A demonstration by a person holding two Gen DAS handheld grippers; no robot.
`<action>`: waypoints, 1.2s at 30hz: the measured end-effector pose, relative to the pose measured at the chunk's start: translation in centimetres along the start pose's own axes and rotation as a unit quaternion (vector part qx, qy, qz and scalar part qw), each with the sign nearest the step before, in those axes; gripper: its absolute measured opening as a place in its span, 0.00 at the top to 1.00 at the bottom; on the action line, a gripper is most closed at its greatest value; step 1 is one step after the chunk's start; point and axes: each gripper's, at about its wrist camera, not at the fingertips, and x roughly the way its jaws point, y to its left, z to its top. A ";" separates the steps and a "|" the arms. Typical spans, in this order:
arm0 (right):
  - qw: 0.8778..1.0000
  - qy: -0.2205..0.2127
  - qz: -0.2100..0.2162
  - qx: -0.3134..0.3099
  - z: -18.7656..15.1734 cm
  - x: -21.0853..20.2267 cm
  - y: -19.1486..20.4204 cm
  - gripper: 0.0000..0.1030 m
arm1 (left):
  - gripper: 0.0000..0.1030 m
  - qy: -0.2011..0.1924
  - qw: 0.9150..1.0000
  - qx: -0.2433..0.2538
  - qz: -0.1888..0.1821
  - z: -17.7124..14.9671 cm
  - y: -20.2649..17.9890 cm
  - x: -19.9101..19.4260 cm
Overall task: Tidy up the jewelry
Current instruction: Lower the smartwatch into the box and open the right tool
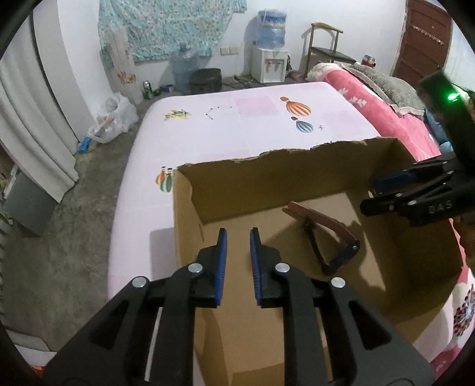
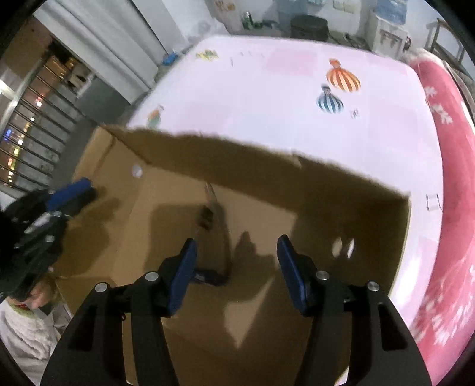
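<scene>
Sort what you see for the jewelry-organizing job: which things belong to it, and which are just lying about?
Belongs to the job:
- open brown cardboard box
- brown-strapped wristwatch lying inside it
- left gripper, right gripper, both empty

Just lying about:
- blue water dispenser bottle
- wooden chair
- white plastic bag
- pink fleece blanket

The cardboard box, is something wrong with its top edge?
Yes. The cardboard box has a ragged, torn far rim, as if its flap was ripped off. Inside lies only a brown strap-like thing, too unclear to name.
</scene>
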 end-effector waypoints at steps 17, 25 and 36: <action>0.998 0.030 -0.050 0.024 -1.7 0.5 2.9 0.46 | 0.42 -0.117 0.988 -0.100 -0.032 -9.9 2.0 -9.8; 0.994 0.065 -0.076 0.046 0.6 5.0 3.0 0.84 | 0.42 -0.091 0.989 -0.108 -0.043 -14.8 1.6 -9.9; 0.962 -0.001 -0.246 0.117 -1.3 -0.6 0.4 0.97 | 0.42 -0.078 0.987 -0.135 -0.044 -16.8 3.9 -9.0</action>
